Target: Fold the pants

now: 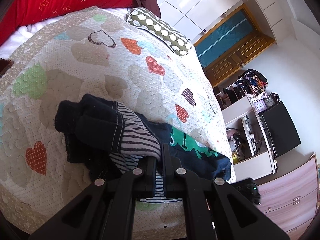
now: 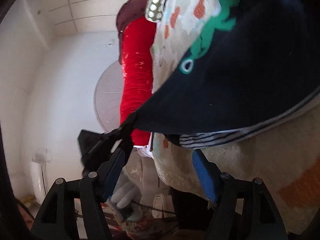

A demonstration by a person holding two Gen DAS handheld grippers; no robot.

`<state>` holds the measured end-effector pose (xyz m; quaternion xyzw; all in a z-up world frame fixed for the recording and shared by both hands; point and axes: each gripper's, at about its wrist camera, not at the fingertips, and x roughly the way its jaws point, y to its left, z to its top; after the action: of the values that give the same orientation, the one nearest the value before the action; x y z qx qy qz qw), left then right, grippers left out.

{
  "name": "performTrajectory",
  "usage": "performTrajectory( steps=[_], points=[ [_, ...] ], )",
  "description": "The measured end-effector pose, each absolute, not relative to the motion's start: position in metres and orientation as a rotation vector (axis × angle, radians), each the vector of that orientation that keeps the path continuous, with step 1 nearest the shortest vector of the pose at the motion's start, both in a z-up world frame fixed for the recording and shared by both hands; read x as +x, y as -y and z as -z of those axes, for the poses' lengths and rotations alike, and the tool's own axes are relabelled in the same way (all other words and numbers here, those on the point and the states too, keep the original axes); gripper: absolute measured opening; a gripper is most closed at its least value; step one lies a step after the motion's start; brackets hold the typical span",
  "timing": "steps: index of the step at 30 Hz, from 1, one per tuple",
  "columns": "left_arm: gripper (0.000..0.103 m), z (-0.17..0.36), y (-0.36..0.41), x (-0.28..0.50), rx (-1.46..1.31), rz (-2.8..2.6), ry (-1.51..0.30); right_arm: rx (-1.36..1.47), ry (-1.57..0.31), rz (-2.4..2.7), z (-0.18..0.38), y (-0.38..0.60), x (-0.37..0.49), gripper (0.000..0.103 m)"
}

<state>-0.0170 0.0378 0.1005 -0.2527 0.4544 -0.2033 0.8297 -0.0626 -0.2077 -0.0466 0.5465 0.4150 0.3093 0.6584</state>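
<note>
- The left hand-held gripper (image 1: 159, 158) sits closest in its own view, its black jaws clamped tight on a fold of the pants' (image 1: 112, 128) striped lining.
- The right hand-held gripper (image 2: 158, 154) stands wide apart, blue pads facing inward; a dark corner of the pants drapes over its left finger (image 2: 115, 166), and the pads do not press on the cloth.
- The pants are dark navy, small, lined with grey-and-dark striped fabric, with pale stitching along a hem and a green cartoon figure (image 1: 186, 144) with a white-ringed eye on one side.
- They lie bunched on the bed near its edge, on a quilt (image 1: 80, 60) of cream fabric patched with orange, green, beige and purple hearts.
- Farther up the bed lie an olive bolster (image 1: 160, 30) with white dots and a red pillow (image 1: 60, 0) with gold embroidery.
- Beyond the bed, shelves (image 1: 248, 124) hold clutter and two clocks (image 1: 264, 104); no readable writing or brand shows.
</note>
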Motion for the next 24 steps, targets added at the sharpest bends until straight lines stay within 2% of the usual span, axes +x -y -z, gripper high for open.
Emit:
performTrajectory(
  steps=[2, 6, 9, 11, 13, 14, 16, 24],
  points=[
    [0.004, -0.102, -0.039, -0.019, -0.538, 0.432, -0.957, 1.234, -0.936, -0.647, 0.052, 0.21, -0.056, 0.074],
    [0.004, -0.099, -0.042, -0.019, -0.549, 0.435, -0.958, 1.189, -0.884, -0.469, 0.045, 0.239, -0.065, 0.06],
    [0.004, -0.097, -0.042, -0.019, -0.543, 0.431, -0.957, 1.172, -0.818, -0.3, 0.038, 0.274, -0.083, 0.055],
    [0.004, -0.095, -0.042, -0.019, -0.543, 0.431, -0.959, 1.168, -0.788, -0.211, 0.035, 0.293, -0.095, 0.044],
    [0.004, -0.094, -0.041, -0.019, -0.542, 0.428, -0.96, 1.158, -0.772, -0.154, 0.032, 0.309, -0.102, 0.015],
    [0.004, -0.093, -0.04, -0.019, -0.541, 0.427, -0.962, 1.15, -0.771, -0.143, 0.031, 0.313, -0.104, 0.009],
    [0.004, -0.093, -0.04, -0.018, -0.54, 0.424, -0.965, 1.123, -0.76, -0.141, 0.022, 0.317, -0.106, 0.005],
    [0.004, -0.104, -0.034, 0.03, -0.489, 0.361, -0.949, 0.976, -0.724, -0.218, -0.034, 0.308, -0.064, 0.005]
  ],
)
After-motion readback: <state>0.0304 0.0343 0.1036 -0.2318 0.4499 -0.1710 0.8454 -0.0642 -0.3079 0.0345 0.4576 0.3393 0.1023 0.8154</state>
